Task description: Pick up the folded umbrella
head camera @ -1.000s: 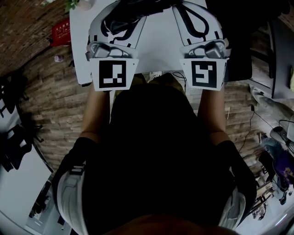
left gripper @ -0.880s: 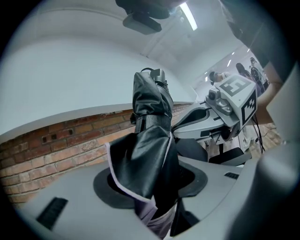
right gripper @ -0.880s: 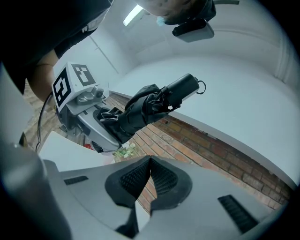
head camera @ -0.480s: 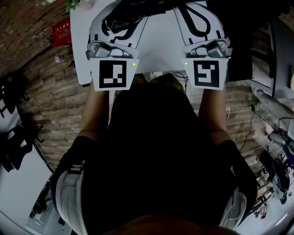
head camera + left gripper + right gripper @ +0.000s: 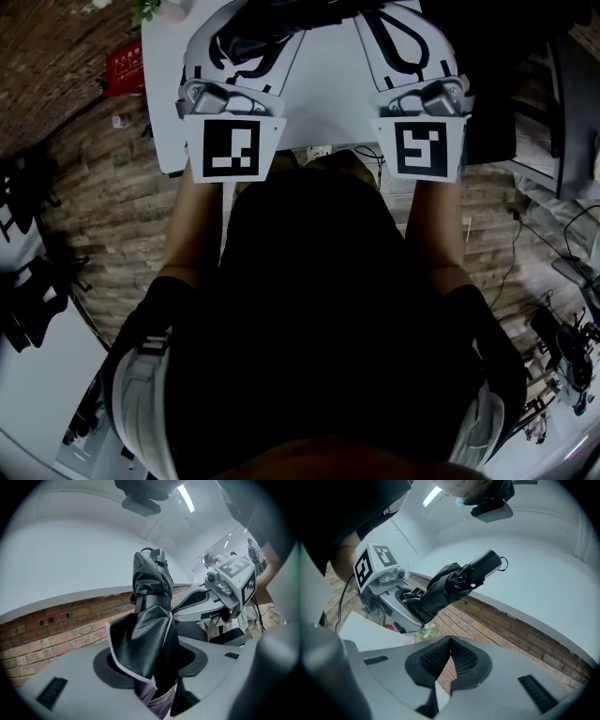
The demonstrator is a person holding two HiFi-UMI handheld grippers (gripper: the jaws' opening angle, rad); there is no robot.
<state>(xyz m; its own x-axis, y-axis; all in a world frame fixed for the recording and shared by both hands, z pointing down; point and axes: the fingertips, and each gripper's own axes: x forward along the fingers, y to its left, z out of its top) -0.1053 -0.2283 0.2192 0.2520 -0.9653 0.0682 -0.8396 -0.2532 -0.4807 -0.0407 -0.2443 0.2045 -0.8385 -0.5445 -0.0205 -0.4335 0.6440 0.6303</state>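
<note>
While left claw (image 5: 157, 662) grips one folded umbrella (image 5: 150, 620), right claw (image 5: 450, 639) is closed.

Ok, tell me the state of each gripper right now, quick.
Left gripper: closed on the folded umbrella.
Right gripper: closed, holding nothing.

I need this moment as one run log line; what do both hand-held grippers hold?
left hand-held gripper: shut on folded umbrella | right hand-held gripper: shut, empty | task: umbrella grasped
</note>
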